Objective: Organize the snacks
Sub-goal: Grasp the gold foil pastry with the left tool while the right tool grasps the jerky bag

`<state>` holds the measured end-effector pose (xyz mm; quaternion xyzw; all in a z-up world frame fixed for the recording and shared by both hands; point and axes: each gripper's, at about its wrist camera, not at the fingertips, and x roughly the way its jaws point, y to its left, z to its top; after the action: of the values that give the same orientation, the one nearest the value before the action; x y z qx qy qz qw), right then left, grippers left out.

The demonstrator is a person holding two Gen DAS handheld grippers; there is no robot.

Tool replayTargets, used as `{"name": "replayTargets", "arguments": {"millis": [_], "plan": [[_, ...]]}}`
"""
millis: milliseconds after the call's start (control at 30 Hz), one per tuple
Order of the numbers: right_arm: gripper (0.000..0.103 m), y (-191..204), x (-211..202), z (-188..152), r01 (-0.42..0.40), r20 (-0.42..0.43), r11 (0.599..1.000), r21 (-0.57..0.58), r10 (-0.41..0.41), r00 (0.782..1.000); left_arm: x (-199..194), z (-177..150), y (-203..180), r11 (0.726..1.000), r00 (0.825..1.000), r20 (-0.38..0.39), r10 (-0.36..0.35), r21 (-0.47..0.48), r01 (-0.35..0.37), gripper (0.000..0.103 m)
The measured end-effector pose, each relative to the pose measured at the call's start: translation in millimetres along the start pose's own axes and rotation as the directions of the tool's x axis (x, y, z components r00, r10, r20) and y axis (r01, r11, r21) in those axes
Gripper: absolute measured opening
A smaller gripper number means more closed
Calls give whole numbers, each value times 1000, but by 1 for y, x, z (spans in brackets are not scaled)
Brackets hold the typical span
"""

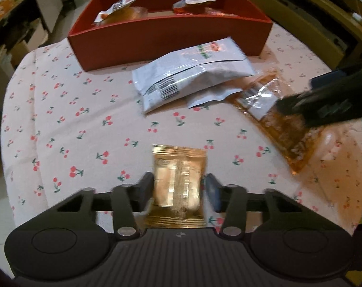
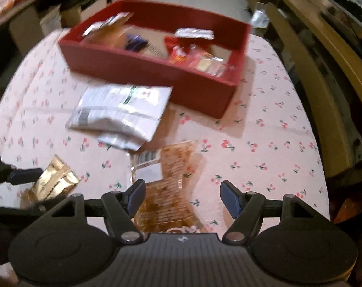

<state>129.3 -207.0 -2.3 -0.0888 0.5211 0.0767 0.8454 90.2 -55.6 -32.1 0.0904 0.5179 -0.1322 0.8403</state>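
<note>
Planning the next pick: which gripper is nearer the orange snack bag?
Right. The right gripper is open with the orange snack bag between its fingers; the left gripper sits off to the side, around a gold packet.

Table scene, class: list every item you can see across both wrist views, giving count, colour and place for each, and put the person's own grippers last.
Box: one, red, far end of the table, open top.
Snacks in the box: several, orange, red and silver; exact count unclear.
White pouch: one, white and silver, just in front of the box.
Orange packet: one, clear orange, between the right gripper's fingers.
Gold packet: one, gold, between the left gripper's fingers.
Tablecloth: one, pink with cherries.
Left gripper: closing on the gold packet.
Right gripper: open.
</note>
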Motion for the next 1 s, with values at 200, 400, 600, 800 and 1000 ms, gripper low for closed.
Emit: {"name": "replayTargets", "arguments": {"millis": [200,400,600,800,1000], "plan": [[86,28,20,-6,40,-30,992,-116,-44,999,-1,-1,3,1000,1000,1,-16,-3,16,47],[65,28,19,-8,-6,-25,995,-95,4,1000,-4,-4,7,1000,1000,-5,-29,-8,28,48],[47,8,3,-21,-76,-20,997,6,76,997,-4,-6,7,1000,1000,2,-13,10,13,48],[42,0,-6,-29,-111,-13,991,72,112,994,-6,-4,12,1000,1000,-5,-27,-9,27,48],[55,11,6,-24,-74,-19,996,48,75,997,-4,-3,6,1000,1000,-9,-26,11,26,69]]}}
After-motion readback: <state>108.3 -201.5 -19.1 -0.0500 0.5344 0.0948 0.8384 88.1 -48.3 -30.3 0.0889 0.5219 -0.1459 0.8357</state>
